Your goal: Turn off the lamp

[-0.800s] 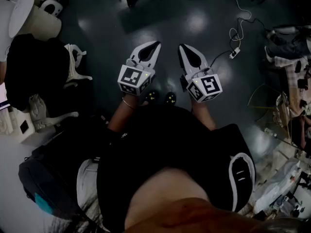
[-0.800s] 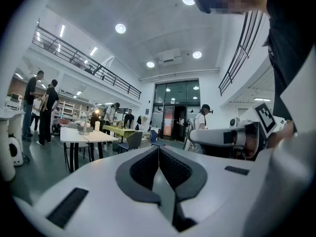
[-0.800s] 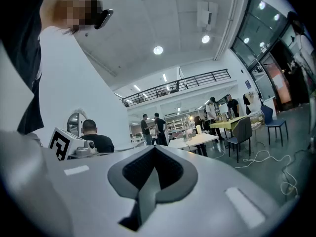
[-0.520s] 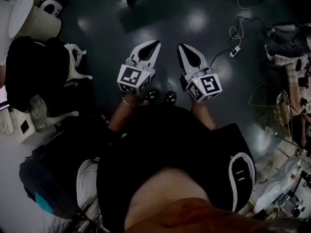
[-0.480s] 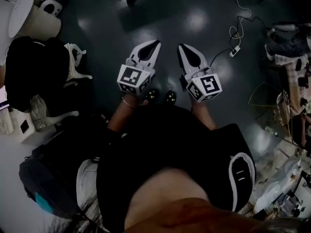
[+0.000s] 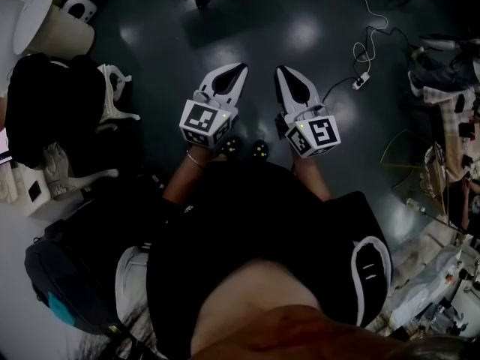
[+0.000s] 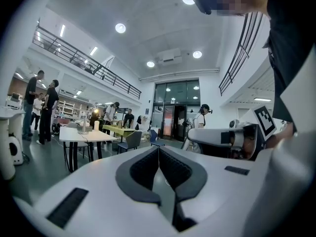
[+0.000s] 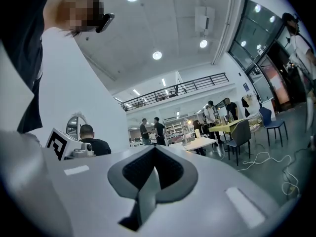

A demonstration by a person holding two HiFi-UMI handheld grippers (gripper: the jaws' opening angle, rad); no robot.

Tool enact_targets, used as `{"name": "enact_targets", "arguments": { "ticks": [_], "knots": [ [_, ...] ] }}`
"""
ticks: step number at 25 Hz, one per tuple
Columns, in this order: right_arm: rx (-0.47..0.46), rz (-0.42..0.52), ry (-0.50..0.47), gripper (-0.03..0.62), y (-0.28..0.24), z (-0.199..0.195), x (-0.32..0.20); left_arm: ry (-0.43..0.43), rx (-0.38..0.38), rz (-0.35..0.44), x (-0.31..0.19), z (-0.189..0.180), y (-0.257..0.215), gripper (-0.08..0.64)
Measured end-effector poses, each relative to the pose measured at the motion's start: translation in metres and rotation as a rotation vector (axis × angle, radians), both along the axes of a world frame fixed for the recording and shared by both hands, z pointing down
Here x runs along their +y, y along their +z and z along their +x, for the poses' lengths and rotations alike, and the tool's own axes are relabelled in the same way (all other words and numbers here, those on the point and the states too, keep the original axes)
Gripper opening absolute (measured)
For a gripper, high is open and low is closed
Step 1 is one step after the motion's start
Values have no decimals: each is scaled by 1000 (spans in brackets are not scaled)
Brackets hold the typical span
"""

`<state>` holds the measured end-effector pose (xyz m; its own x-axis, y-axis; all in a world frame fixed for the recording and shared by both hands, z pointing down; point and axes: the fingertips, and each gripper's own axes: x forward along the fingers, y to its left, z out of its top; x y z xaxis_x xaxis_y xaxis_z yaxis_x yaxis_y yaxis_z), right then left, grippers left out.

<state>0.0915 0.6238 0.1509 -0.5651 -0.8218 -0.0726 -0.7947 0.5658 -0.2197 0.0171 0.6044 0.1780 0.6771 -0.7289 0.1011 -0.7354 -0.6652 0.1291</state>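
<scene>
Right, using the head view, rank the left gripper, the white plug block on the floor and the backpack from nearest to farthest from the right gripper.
1. left gripper, close beside the right gripper, on its left.
2. white plug block, off to the right.
3. backpack, far off at the lower left.

Three cameras: one overhead, two jaw-mounted, placed by the left gripper (image 6: 241, 67).
Head view: above and behind the left gripper, facing steeply down past the wearer's black shirt (image 6: 255, 223) to the dark floor (image 6: 300, 28). Left gripper view: close behind its own jaws, facing level across a hall. Right gripper view: on the right gripper (image 6: 278, 71), just right of the left gripper, also level. Shared: both gripper views show the yellow-green table (image 7: 116, 128) and each other's gripper. The head view holds both grippers.
</scene>
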Motion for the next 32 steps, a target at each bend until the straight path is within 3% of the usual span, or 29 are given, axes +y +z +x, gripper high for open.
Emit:
{"name": "enact_targets", "arguments": {
  "ticks": [20, 26, 32],
  "knots": [
    [-23, 41, -43, -10, 4, 81, 8, 25, -35, 32, 9, 91, 0, 6],
    [-38, 25, -64, -10, 9, 91, 6, -24, -37, 16, 6, 88, 4, 6],
    [-57, 19, -66, -10, 13, 91, -4, -8, -30, 13, -6, 91, 7, 6]
  ]
}}
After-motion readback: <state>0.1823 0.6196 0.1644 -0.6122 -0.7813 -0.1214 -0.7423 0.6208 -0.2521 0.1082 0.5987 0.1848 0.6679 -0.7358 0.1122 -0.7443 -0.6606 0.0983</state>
